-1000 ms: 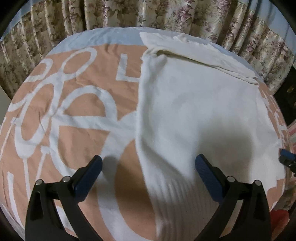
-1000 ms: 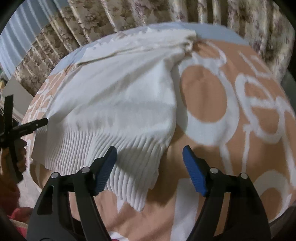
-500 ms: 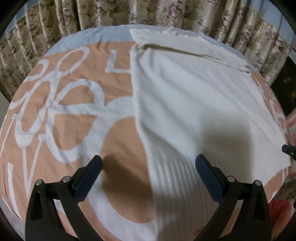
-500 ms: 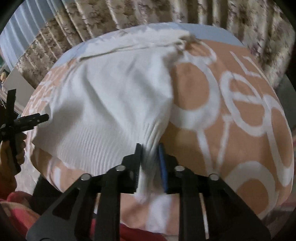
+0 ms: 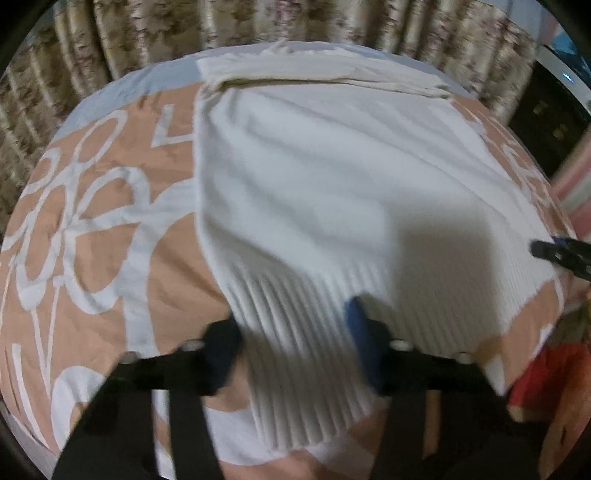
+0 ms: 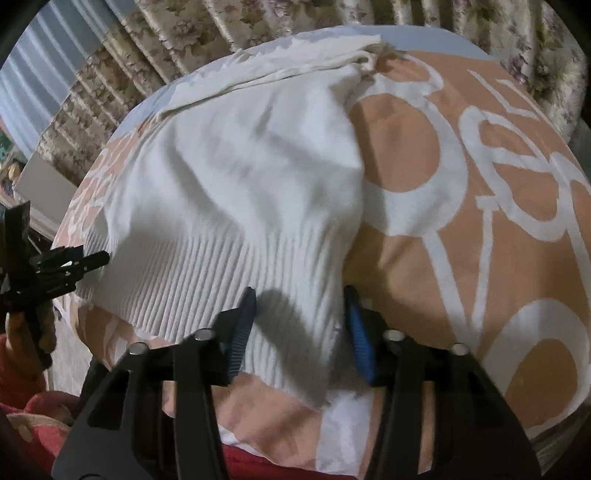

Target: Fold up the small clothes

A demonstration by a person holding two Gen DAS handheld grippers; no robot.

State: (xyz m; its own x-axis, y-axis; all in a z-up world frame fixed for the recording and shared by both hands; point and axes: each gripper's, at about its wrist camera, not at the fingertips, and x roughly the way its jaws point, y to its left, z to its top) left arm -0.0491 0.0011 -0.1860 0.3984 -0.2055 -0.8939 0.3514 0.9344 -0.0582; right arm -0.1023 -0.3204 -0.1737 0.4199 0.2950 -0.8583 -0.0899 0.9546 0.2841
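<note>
A white knitted sweater (image 5: 332,206) is lying spread on an orange-and-white bedspread (image 5: 103,221), its ribbed hem (image 6: 207,288) nearest the grippers. The left gripper (image 5: 295,347) and the right gripper (image 6: 299,328) are each straddling a hem corner, fingers parted with fabric between them. Floral curtains (image 5: 147,33) are hanging behind
</note>
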